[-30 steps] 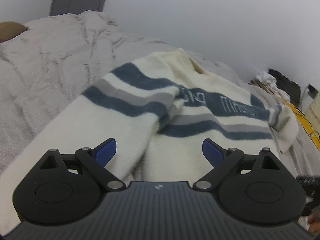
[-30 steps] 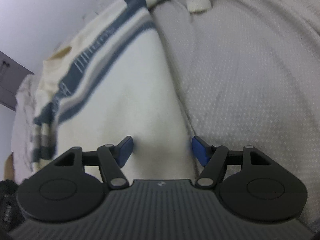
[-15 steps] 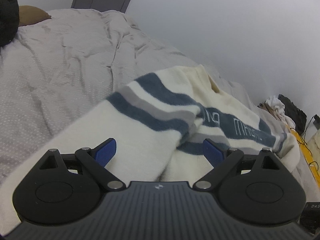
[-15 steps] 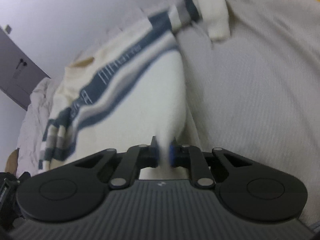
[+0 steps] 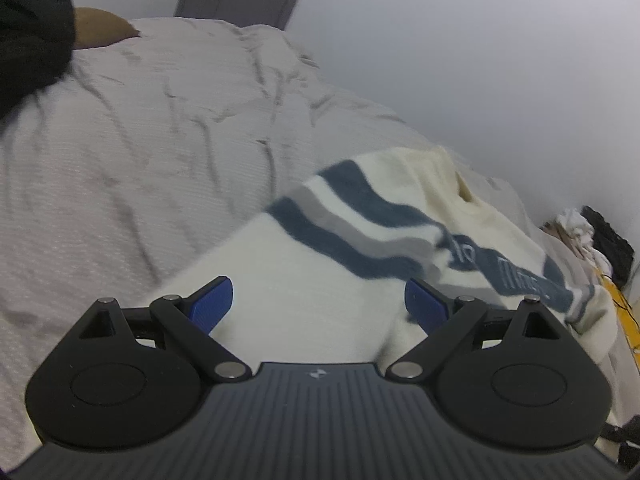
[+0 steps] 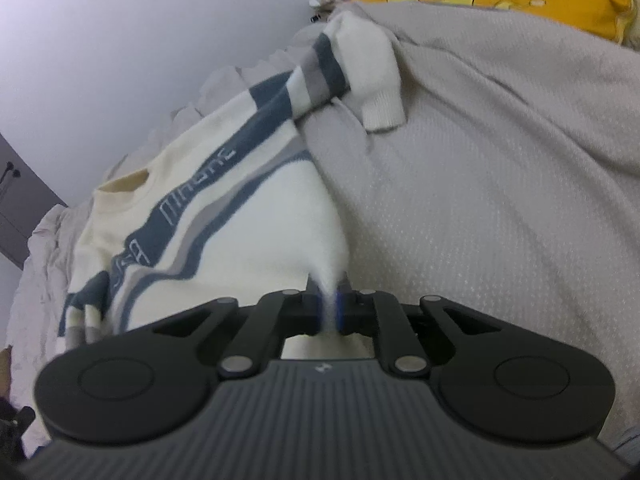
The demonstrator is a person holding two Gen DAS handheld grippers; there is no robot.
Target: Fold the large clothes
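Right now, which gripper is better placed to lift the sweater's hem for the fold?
The right gripper: its jaws already pinch the sweater hem. The left gripper is open above the fabric, holding nothing.

The sweater (image 6: pixel 256 236) in front of the right gripper (image 6: pixel 329 308) is a soft, fuzzy knit, cream with blue and grey bands, and its cuff is ribbed. The bed cover (image 5: pixel 132 152) beside and under it is matt grey cloth with a fine dotted weave, wrinkled. Both grippers are matt black plastic with ridged tops, shiny metal pins and blue textured pads (image 5: pixel 210 304).
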